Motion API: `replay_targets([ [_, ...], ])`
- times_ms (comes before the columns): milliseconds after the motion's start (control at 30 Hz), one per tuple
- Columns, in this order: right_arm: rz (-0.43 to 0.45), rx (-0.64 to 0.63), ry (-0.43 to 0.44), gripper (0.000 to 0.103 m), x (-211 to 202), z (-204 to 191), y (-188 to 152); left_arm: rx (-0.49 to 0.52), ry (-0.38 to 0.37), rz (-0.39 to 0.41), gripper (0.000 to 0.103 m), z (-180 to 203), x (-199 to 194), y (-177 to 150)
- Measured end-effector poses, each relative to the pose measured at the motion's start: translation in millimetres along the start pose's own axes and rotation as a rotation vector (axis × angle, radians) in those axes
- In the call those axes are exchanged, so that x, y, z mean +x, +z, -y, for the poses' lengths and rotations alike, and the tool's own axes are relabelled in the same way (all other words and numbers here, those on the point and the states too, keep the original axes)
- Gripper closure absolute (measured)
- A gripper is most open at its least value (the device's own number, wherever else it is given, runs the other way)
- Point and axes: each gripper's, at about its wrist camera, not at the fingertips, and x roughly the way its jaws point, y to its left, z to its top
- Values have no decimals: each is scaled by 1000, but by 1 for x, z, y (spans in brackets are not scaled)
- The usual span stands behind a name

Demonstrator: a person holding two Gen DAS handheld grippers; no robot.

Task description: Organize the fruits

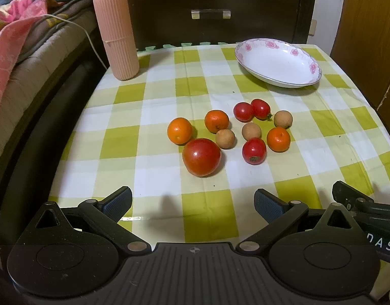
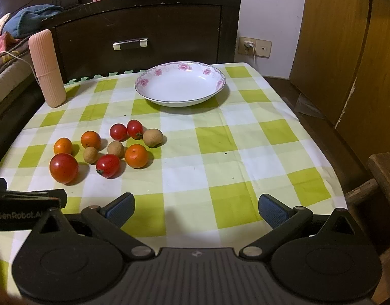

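Left wrist view gives me my left gripper (image 1: 193, 202) along the bottom edge, its blue-padded fingers (image 1: 118, 202) spread wide with nothing between them, hanging over the near part of the green-and-white checked tablecloth (image 1: 154, 96). The fruit sits in a loose cluster at the middle of that frame: a large tomato (image 1: 201, 156) nearest me, two oranges (image 1: 179, 130) (image 1: 216, 121) just above it, a third orange (image 1: 278, 139) on the right side of the group, three small red tomatoes (image 1: 254, 150) (image 1: 243, 111) (image 1: 261, 108), and three brown longans (image 1: 225, 139) (image 1: 251, 131) (image 1: 283, 119) scattered among them. The two upper small tomatoes touch each other (or very nearly; I cannot tell).

The white plate (image 1: 277, 62) with pink flowers on its rim lies in the upper right, well apart from the cluster. A ribbed pink cylinder case (image 1: 116, 33) stands upright in the upper left, at the cloth's far corner, in front of a dark wooden drawer unit (image 1: 210, 12).

From the right wrist view, my right gripper (image 2: 196, 211) is likewise wide apart and grips nothing. There the fruit lies at the left centre, with the large tomato (image 2: 63, 167) at lower left of the group, and the plate (image 2: 179, 84) sits above the middle. Part of the other tool shows at the left edge.
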Motion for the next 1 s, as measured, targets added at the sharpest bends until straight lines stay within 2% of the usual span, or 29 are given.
replay_targets([
  [1000, -6, 1, -4, 1, 2, 1, -1, 12, 3, -23, 1, 2, 5, -5],
])
